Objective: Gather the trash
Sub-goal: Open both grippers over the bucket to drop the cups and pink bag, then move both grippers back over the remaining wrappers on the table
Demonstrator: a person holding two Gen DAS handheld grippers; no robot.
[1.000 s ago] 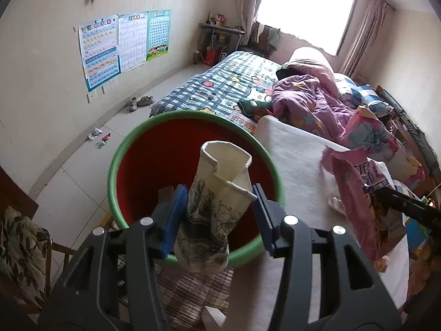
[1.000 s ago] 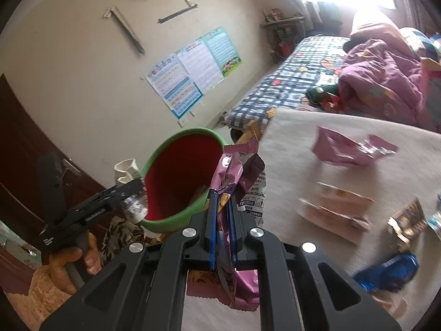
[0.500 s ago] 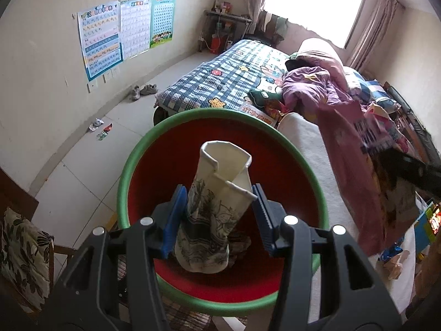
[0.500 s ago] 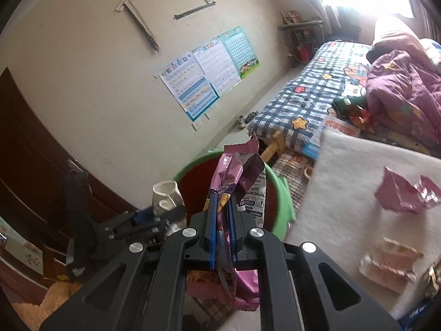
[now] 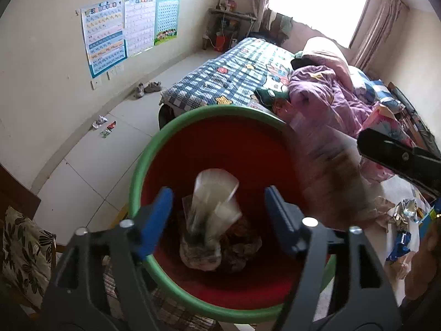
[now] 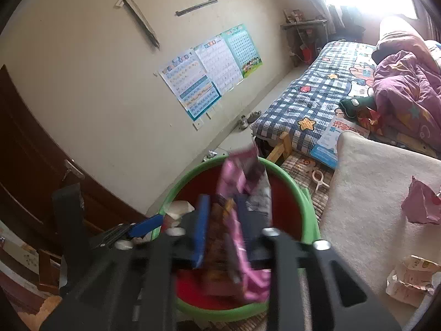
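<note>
A red bin with a green rim [image 5: 193, 121] [image 6: 303, 193] stands by the white table. My left gripper [image 5: 217, 215] is open above the bin. A crumpled paper cup [image 5: 206, 220] is blurred between its jaws, falling into the bin. My right gripper [image 6: 223, 229] is open over the bin, seen as a black bar [image 5: 399, 157] in the left wrist view. A pink snack wrapper [image 6: 242, 201] [image 5: 330, 171] is blurred, slipping from between its jaws.
More wrappers lie on the white table [image 6: 366, 182]: a pink one [image 6: 421, 207] and a pale one [image 6: 410, 278]. Foil and blue wrappers [image 5: 402, 234] lie at the right. A bed [image 5: 234, 77] lies beyond. A chair cushion [image 5: 24, 248] is at the left.
Both grippers have opened. The paper cup has left the left jaws and drops into the bin. The pink wrapper is loose between the right jaws, above the bin.
</note>
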